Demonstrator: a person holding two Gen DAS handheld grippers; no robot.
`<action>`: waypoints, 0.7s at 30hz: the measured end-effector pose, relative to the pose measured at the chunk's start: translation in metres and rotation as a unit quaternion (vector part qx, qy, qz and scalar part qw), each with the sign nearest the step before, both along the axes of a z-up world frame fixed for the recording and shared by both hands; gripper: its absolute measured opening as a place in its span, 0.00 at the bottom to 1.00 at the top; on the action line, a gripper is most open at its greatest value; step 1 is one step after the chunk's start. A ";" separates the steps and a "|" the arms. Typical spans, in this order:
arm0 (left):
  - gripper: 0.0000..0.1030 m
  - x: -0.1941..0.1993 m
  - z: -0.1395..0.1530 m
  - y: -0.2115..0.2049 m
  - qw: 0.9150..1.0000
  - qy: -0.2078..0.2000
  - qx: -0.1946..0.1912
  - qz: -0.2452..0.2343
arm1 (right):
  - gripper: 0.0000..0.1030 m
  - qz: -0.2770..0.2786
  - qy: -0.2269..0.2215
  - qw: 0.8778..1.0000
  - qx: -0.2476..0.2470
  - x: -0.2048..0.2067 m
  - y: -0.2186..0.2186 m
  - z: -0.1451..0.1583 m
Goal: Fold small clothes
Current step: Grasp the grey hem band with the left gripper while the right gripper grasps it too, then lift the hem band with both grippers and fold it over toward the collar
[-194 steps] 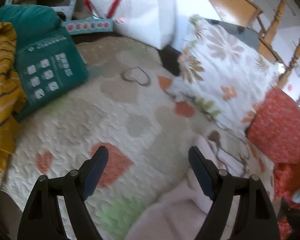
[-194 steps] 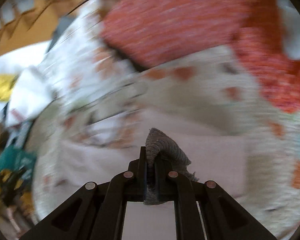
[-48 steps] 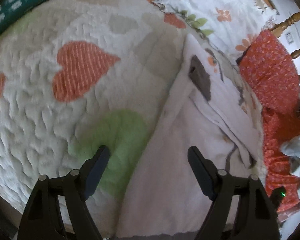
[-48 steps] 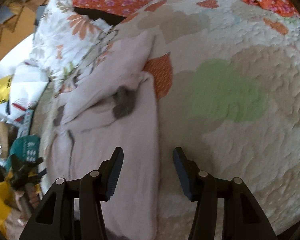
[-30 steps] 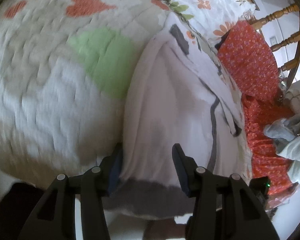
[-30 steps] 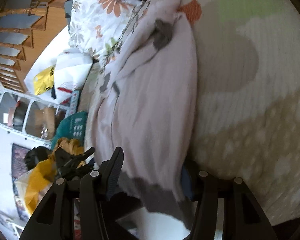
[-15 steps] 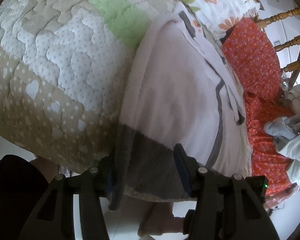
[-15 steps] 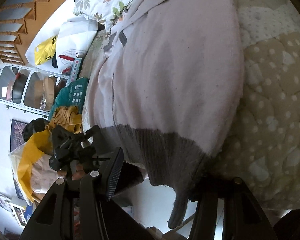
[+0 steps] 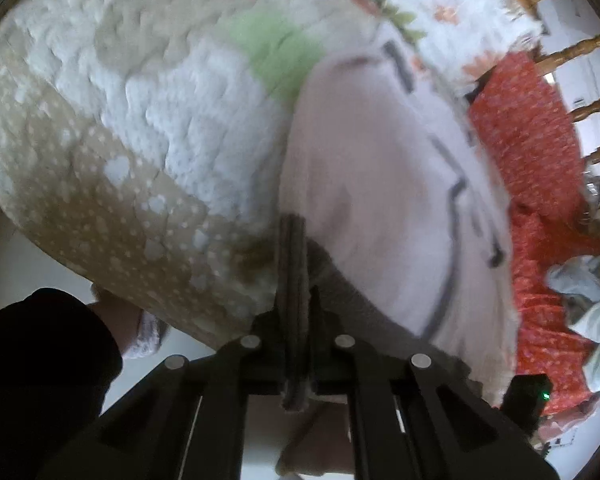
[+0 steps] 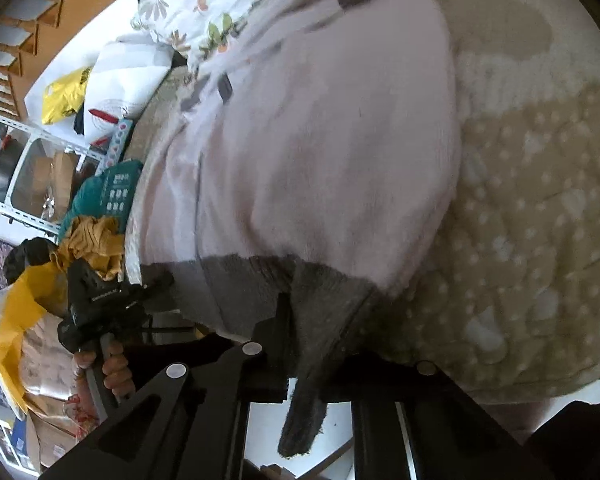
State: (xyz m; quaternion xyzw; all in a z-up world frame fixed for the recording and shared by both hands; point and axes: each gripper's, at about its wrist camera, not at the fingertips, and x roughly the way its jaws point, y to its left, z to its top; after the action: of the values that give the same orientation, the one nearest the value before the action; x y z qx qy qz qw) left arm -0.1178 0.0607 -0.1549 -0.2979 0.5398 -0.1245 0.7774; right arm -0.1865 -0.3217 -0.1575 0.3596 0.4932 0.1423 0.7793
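Soft, even daylight, with no hard shadows. Both fisheye views are motion-blurred. Their edges curve into dark corners.

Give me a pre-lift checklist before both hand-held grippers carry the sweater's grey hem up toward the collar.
1. Left hand-held gripper shut on the grey hem: ok, jaws just closed with ribbed fabric between them.
2. Right hand-held gripper shut on the hem: ok, just closed, grey fabric hangs out below.
3. Quilt not caught in either grip: cannot tell, it lies right beside both.
4. Pink sweater body flat on the bed: ok, smooth.
5. Sleeves folded in: ok, they look laid over the far part.
6. Landing area near the floral pillow free: cannot tell, blurred.
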 end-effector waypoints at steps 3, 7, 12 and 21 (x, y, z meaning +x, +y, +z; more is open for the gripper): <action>0.06 -0.021 0.020 0.007 0.999 -0.019 -0.027 -0.001 | 0.08 -0.004 -0.021 0.999 0.028 -0.014 -0.013 0.018; 0.03 -0.047 0.035 0.017 0.997 -0.037 -0.074 0.005 | 0.05 0.016 -0.041 0.999 0.016 -0.041 -0.017 0.043; 0.03 -0.078 0.032 0.026 0.997 -0.036 -0.063 0.016 | 0.04 0.017 -0.028 0.999 0.018 -0.070 -0.022 0.039; 0.03 -0.067 0.034 0.027 0.997 -0.039 -0.057 0.026 | 0.04 0.021 -0.029 0.999 0.008 -0.068 -0.024 0.040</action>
State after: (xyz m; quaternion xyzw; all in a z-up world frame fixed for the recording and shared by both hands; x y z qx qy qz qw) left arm -0.1850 0.0879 -0.1210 -0.3506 0.4931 -0.1465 0.7826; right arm -0.2547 -0.3458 -0.1176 0.3512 0.4767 0.1735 0.7870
